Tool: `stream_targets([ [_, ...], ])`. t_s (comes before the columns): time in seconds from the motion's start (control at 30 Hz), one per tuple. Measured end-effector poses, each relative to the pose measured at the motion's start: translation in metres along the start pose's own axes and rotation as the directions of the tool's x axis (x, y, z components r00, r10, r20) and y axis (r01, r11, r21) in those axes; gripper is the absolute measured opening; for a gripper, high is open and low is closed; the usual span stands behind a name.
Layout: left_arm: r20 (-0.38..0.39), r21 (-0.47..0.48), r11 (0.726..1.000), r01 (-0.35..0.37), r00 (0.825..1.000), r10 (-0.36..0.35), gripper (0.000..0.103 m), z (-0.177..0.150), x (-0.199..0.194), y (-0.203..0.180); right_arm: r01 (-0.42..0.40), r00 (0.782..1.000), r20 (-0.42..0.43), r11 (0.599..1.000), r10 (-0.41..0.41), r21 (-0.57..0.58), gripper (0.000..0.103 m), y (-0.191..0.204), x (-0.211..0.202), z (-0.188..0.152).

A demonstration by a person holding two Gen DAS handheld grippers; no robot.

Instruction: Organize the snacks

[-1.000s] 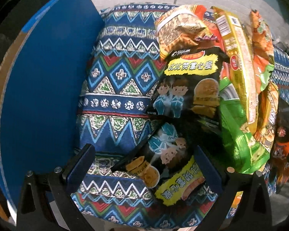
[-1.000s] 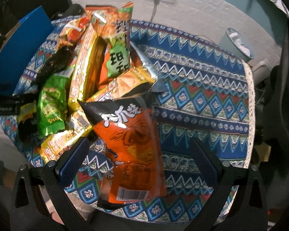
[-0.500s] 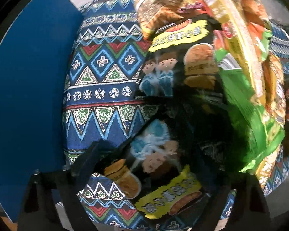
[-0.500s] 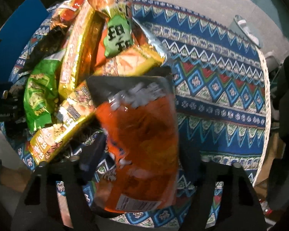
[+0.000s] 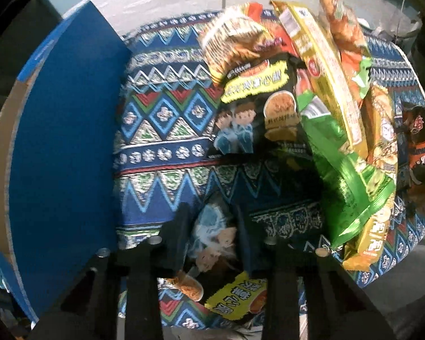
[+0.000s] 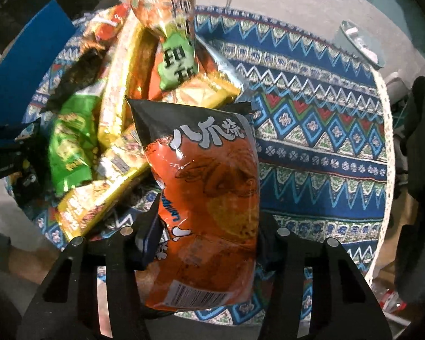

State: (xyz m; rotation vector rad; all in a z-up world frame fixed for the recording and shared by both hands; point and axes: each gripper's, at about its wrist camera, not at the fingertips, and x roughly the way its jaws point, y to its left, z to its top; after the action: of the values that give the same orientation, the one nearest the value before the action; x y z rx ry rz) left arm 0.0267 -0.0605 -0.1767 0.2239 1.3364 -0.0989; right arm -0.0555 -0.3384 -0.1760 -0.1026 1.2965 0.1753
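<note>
— Both sets of jaws have come in since a second ago, when they stood wide to either side of their packets.

— What does the left tool (image 5: 212,235) have now?

— It is clenched on the black snack bag (image 5: 216,257) with the cartoon children; the film is bunched up between its fingers (image 5: 180,235), and the yellow label end hangs below them, toward the camera.

— And the right tool (image 6: 206,226)?

— Its jaws are closing on the orange packet (image 6: 209,198), which runs lengthwise through the gap. The near finger (image 6: 151,232) already sits against the packet's edge; the far one is hidden behind it, so I'd call it a grip forming, not a finished one.

— Where does that leave the job?

— Early, I'd say. Ahead of the left tool, a second black bag (image 5: 257,110) lies on the patterned cloth over the table (image 5: 167,113). Ahead of the right tool and to its left lies the rest of the pile: green bag (image 6: 70,147), yellow packets (image 6: 127,65), and more. Nothing looks sorted yet.

— The blue box (image 5: 62,130)?

— It stands open to the left of the left tool. Probably the bin for these, though I can't see anything inside it.
</note>
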Motion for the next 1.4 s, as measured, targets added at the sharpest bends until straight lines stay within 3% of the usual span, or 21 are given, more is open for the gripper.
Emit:
stream_targets([
  [0.5, 0.179, -0.012, 1.000, 0.019, 0.984, -0.017, 0.029, -0.003, -0.071, 0.021, -0.005, 0.986, 0.164, 1.000, 0.009, -0.026, 0.053, 0.028, -0.059, 0.029],
  [0.6, 0.203, -0.031, 0.999, 0.037, 0.979, -0.030, 0.028, 0.001, -0.071, 0.031, -0.012, 0.982, 0.187, 0.999, 0.017, -0.030, 0.053, 0.035, -0.066, 0.038],
  [0.73, 0.217, -0.048, 0.997, 0.063, 0.975, -0.051, 0.014, 0.006, -0.071, 0.040, -0.019, 0.978, 0.205, 0.999, 0.027, -0.039, 0.053, 0.043, -0.071, 0.045],
  [0.97, 0.218, -0.056, 0.991, 0.119, 0.970, -0.104, 0.012, 0.010, -0.065, 0.043, -0.027, 0.976, 0.214, 0.998, 0.037, -0.048, 0.053, 0.051, -0.073, 0.052],
  [1.0, 0.208, -0.056, 0.990, 0.133, 0.971, -0.118, 0.018, 0.011, -0.061, 0.042, -0.026, 0.976, 0.213, 0.998, 0.036, -0.049, 0.053, 0.052, -0.073, 0.053],
  [1.1, 0.171, -0.094, 0.984, 0.153, 0.976, -0.136, 0.056, 0.011, -0.043, 0.040, -0.028, 0.978, 0.204, 0.998, 0.038, -0.050, 0.053, 0.053, -0.070, 0.054],
  [1.13, 0.161, -0.105, 0.984, 0.143, 0.979, -0.126, 0.064, 0.011, -0.037, 0.039, -0.032, 0.979, 0.200, 0.998, 0.040, -0.046, 0.053, 0.053, -0.068, 0.053],
  [1.4, 0.053, -0.105, 0.989, 0.101, 0.994, -0.096, 0.070, 0.005, -0.004, 0.028, -0.048, 0.980, 0.192, 0.999, 0.052, -0.024, 0.054, 0.044, -0.065, 0.048],
])
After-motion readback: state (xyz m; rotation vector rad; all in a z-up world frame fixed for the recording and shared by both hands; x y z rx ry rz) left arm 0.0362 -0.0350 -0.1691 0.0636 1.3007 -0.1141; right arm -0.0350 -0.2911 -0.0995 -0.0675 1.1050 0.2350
